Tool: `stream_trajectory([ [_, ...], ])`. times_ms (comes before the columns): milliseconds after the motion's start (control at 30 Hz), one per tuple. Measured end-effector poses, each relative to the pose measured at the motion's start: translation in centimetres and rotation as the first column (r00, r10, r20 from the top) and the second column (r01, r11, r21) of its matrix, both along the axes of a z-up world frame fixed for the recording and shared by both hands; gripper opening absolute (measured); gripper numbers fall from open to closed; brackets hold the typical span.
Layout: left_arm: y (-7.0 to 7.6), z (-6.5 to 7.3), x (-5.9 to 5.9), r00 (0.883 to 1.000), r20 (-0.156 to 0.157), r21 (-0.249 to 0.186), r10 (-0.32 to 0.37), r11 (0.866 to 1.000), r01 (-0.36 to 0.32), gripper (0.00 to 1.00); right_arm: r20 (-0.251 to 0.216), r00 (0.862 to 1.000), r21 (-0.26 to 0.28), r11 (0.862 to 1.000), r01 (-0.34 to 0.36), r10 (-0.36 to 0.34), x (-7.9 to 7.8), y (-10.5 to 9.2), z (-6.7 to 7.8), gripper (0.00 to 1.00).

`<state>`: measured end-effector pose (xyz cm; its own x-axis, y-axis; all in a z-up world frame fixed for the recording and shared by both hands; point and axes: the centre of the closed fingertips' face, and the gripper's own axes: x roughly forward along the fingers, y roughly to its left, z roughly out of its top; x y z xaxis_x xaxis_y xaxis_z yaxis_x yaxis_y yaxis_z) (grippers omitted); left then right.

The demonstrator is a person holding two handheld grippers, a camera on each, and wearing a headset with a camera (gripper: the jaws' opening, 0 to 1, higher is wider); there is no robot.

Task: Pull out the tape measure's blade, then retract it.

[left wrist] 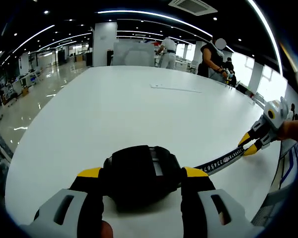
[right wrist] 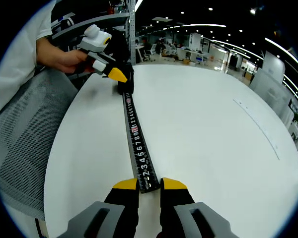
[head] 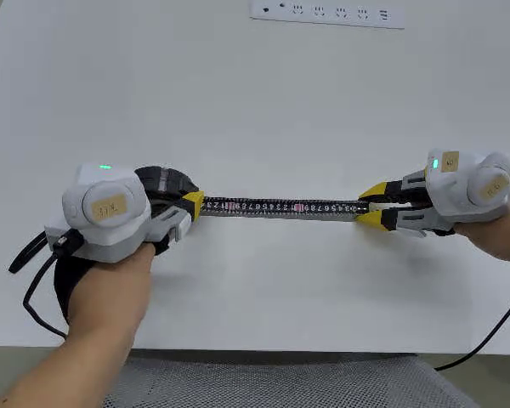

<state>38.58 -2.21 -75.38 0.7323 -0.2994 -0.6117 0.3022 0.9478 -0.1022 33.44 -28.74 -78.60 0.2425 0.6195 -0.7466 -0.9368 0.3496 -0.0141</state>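
The black tape measure case (left wrist: 141,173) sits between the yellow-tipped jaws of my left gripper (head: 187,206), which is shut on it at the left of the white table. Its black blade (head: 280,207) with white numbers runs out to the right, just above the tabletop. My right gripper (head: 372,205) is shut on the blade's end (right wrist: 148,184). In the right gripper view the blade (right wrist: 136,139) stretches away to the case (right wrist: 125,82) in the left gripper (right wrist: 109,67). The left gripper view shows the blade (left wrist: 221,161) reaching the right gripper (left wrist: 251,144).
A white power strip (head: 326,13) lies at the table's far edge. The table's near edge (head: 263,350) runs just behind my hands, with a mesh chair seat (head: 272,382) below it. Cables hang from both grippers. People stand at the far end of the room (left wrist: 213,57).
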Motion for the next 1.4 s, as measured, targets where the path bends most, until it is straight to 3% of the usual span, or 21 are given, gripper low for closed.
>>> stream_trajectory([
  [1067,0.1,-0.1,0.0,1.0,-0.024,-0.001,0.001,1.0,-0.001,0.55,-0.002,1.0,-0.03,0.999,-0.017,0.017,0.0,-0.1,0.0,0.09],
  [1400,0.0,-0.1,-0.3,1.0,-0.026,-0.008,0.001,1.0,-0.001,0.55,-0.007,1.0,-0.01,1.0,-0.028,0.028,0.1,1.3,0.4,0.09],
])
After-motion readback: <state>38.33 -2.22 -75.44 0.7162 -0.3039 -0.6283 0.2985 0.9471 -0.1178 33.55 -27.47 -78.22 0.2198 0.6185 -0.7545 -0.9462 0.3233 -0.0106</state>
